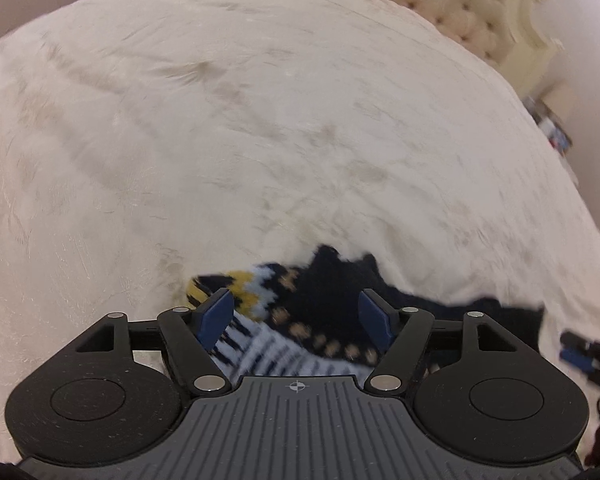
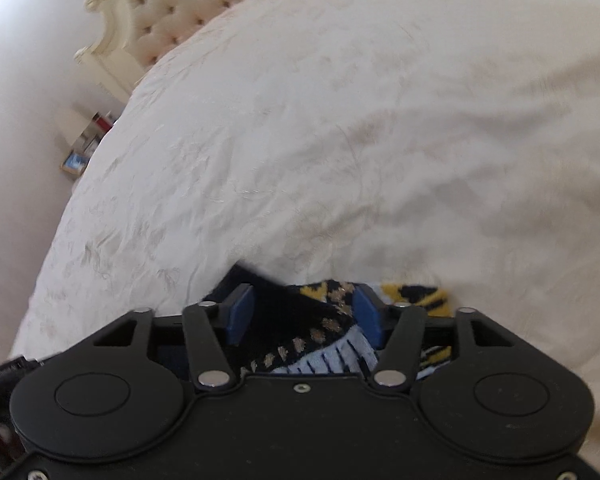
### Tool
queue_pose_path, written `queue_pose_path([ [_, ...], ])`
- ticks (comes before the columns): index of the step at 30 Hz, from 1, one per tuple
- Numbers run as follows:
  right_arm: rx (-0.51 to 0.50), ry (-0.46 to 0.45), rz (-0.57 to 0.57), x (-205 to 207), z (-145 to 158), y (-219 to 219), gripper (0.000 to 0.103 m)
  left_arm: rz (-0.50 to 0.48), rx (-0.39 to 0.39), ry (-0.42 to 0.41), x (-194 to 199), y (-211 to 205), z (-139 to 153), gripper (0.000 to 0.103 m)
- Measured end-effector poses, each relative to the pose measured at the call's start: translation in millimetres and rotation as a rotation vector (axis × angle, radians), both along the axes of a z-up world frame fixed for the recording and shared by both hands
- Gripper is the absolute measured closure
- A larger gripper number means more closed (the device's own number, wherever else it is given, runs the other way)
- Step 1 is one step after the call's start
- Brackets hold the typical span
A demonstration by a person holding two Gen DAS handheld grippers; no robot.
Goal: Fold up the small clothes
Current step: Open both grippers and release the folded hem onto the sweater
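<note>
Over the patterned sock (image 1: 300,320), both hand-held grippers (image 1: 296,316) (image 2: 302,314) open, empty.

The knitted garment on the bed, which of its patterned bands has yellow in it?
The zigzag band at the far end of the knitted garment, seen at and. The other bands are white with dark stripes, or dark navy with tan dots.

Sock (image 1: 300,320): knit cloth, fuzzy, matt. Bedspread (image 1: 260,140): cream woven cloth, faint sheen, wrinkled. Headboard (image 2: 172,4): tufted padded upholstery, matt. Left tool (image 1: 296,316): matt black plastic, ribbed grey top, shiny metal pins, blue rubbery pads (image 1: 216,316). Right tool (image 2: 302,316) same plastic, smooth top.
</note>
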State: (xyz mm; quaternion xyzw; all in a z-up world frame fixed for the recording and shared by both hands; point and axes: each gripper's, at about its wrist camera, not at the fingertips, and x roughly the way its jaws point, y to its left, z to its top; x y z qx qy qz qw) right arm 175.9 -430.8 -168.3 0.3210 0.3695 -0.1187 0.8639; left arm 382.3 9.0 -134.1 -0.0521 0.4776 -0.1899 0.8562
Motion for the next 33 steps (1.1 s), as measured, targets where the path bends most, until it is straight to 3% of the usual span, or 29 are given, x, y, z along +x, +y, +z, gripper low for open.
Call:
queue_pose_path([
  [6,-0.106,0.046,0.166,-1,5,37,0.034,-0.136,0.091,0.012,-39,-25,-9,0.027],
  [12,-0.221,0.140,0.378,-2,-9,85,0.031,-0.263,0.210,0.022,-67,-46,-35,0.025],
  [17,-0.295,0.194,0.512,12,-24,103,0.030,-0.255,0.279,0.042,-50,-43,-54,0.025],
  [24,-0.318,0.237,0.466,58,-36,71,0.030,-0.203,0.339,0.045,7,-42,-67,0.025],
  [33,-0.203,0.263,0.296,75,-43,29,0.030,-0.151,0.308,0.094,36,-30,-75,0.018],
])
